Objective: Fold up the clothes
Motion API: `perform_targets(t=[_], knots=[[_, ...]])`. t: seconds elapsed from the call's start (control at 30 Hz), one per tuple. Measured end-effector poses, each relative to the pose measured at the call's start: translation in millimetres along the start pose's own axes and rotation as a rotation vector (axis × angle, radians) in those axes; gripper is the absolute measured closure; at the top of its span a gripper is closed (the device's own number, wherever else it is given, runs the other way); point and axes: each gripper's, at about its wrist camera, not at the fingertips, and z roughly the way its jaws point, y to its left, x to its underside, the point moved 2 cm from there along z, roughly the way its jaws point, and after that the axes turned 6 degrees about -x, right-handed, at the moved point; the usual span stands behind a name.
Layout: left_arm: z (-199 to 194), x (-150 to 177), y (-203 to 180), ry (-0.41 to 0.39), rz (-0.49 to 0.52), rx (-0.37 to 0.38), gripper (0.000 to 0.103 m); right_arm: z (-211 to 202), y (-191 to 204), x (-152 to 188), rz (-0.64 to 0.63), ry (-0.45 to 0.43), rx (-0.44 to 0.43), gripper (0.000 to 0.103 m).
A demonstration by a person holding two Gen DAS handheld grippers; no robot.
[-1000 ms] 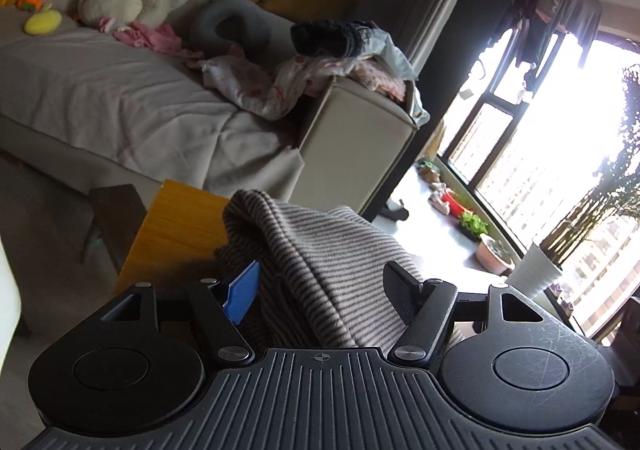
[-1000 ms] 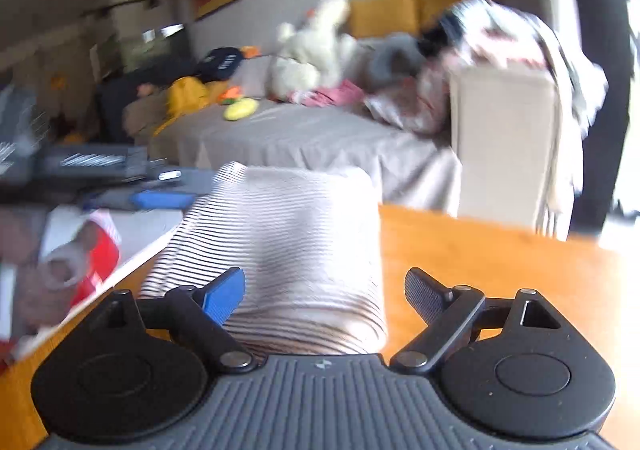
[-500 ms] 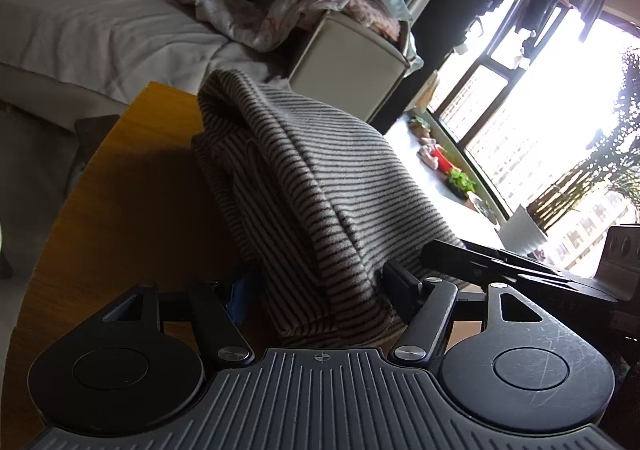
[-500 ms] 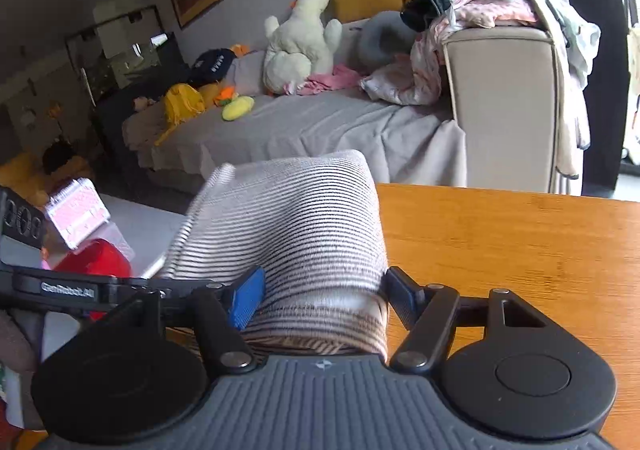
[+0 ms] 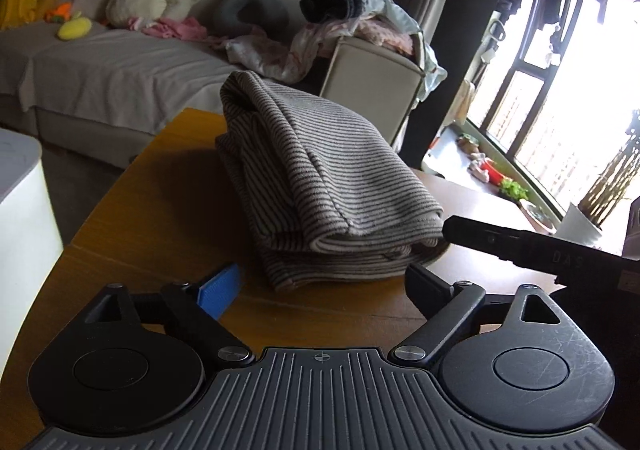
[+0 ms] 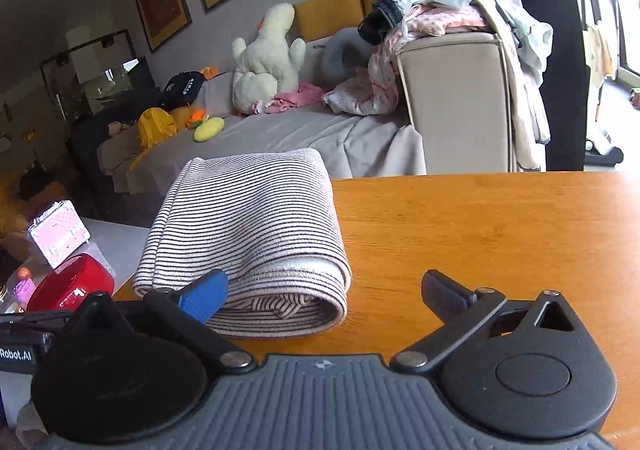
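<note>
Both hand-held grippers, left (image 5: pixel 320 288) and right (image 6: pixel 324 292), gape wide, holding nothing.

Lit by strong daylight from the window (image 5: pixel 560 98) to the right of the left claw (image 5: pixel 320 284), blown out to white glare, with the room to that claw's left dim and a dark shadow thrown across the counter (image 5: pixel 160 218) left of the striped garment (image 5: pixel 320 178). Brighter and more even ahead of the right claw (image 6: pixel 326 290), with the counter (image 6: pixel 480 234) warm and clear. Sharp in both views, no motion blur, but bent by fisheye curving at the edges.
</note>
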Motion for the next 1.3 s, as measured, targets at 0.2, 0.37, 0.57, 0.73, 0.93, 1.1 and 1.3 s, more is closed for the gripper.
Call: perform_targets(t=[0.2, 0.37, 0.57, 0.73, 0.93, 1.1, 1.3], knots=[[-4, 25, -20, 0.062, -0.007, -0.074, 0.0, -40, -10, 21, -0.032, 0.056, 0.138, 0.0], [-1, 37, -36, 0.033, 0.031, -0.174, 0.0, -51, -21, 39, -0.066, 0.132, 0.257, 0.0], [2, 39, -41, 0.004, 0.022, -0.214, 0.0, -38, -28, 43, -0.083, 0.185, 0.335, 0.0], [8, 36, -41, -0.002, 0.016, -0.221, 0.0, -28, -26, 38, -0.093, 0.184, 0.32, 0.0], [11, 37, -47, 0.012, 0.059, -0.247, 0.0, -26, -27, 37, -0.089, 0.179, 0.324, 0.0], [13, 37, -48, 0.015, 0.07, -0.252, 0.0, -27, -27, 37, -0.089, 0.177, 0.323, 0.0], [14, 36, -48, 0.021, 0.083, -0.26, 0.0, -27, -27, 36, -0.089, 0.177, 0.323, 0.0]])
